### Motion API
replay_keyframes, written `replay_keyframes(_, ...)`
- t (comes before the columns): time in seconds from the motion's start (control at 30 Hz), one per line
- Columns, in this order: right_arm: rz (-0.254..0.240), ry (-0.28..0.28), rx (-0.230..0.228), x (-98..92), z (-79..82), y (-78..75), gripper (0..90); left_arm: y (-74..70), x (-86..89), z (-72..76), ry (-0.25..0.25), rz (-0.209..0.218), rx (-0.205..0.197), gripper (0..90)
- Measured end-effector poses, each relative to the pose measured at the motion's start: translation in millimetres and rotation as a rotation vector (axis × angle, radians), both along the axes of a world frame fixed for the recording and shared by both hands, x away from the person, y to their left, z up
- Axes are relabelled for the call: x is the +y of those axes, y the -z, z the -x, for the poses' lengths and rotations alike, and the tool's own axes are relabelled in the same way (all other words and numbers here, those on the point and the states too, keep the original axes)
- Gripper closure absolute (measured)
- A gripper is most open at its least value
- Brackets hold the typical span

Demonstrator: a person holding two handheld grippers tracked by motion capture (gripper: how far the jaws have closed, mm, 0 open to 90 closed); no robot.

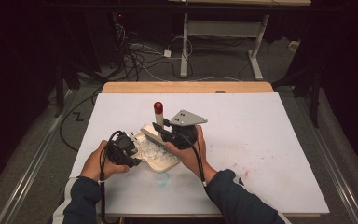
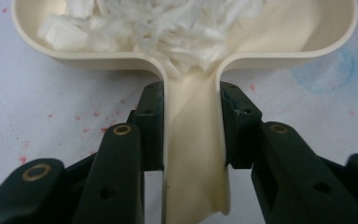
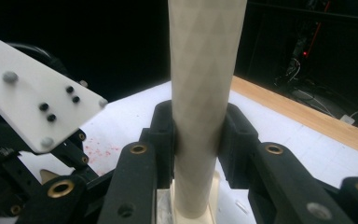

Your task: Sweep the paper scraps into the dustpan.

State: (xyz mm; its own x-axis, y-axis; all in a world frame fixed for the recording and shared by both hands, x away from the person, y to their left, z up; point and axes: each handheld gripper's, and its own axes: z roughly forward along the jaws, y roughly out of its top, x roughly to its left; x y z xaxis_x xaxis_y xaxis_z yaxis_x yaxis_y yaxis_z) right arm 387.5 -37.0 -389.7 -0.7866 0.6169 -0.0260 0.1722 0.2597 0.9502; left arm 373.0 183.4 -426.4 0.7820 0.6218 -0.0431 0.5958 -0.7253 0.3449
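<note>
L gripper point(image 2: 191, 126) is clamped on the handle of the cream plastic dustpan point(image 1: 157, 151) – black pads squeezing both sides of the neck, pan lying flat on the white table sheet point(image 1: 242, 140), near-left of centre, w/ a heap of white shredded scraps point(image 2: 158, 28) sitting in its tray. R gripper point(image 3: 198, 135) is closed tight round the pale cream handle of a brush point(image 1: 159, 122), the handle standing about upright, red cap at the top, brush head down at the far edge of the pan, just beside the scraps. Step in hand, as I read it: sweeping the shreds into the pan while the L holds it steady – most of the stuff looks already in. Next move prob calls for short strokes toward the pan's back wall, keeping the L grip firm so the pan doesn't skid, and brush low so bits don't flick over the rim. Around: grey three-cornered plate on the R gripper, reddish specks to the right on the sheet, a faint blue smudge point(image 1: 164, 177) near the pan, bare wooden table edge point(image 1: 186, 87) at the far side, floor cables and a desk frame beyond. Nothing stands in the way; only the two grippers are close together, so they could bump.
</note>
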Motion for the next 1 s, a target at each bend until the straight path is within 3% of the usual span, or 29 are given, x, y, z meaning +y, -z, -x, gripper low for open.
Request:
replay_keyframes(0.2, -0.005, 0.007, -0.021, 0.6, 0.4, -8.3, 70.9, 2.0, -0.9, 0.4, 0.003, -0.003, -0.002, 63.3)
replay_keyframes(0.3, -0.016, 0.021, -0.035, -8.0, -1.3, -16.5, 70.9, 3.6, -0.6, 0.8, 0.001, -0.002, 0.000, 63.3)
replay_keyframes(0.57, -0.042, 0.055, -0.026, -22.5, -4.1, -22.7, 70.9, 7.6, -1.3, 1.2, 0.007, -0.016, 0.000, 63.3)
replay_keyframes(0.8, 0.014, 0.104, -0.063, -36.4, -5.8, -20.3, 70.9, 12.4, -1.4, 1.8, 0.010, -0.026, 0.008, 63.4)
replay_keyframes(0.87, 0.054, 0.125, -0.070, -41.3, -6.9, -12.8, 70.9, 12.2, 0.1, 2.5, 0.011, -0.022, 0.006, 63.3)
replay_keyframes(1.0, 0.075, 0.134, -0.064, -46.4, -6.3, -4.5, 70.9, 11.4, 4.7, 4.2, 0.006, -0.014, 0.006, 63.3)
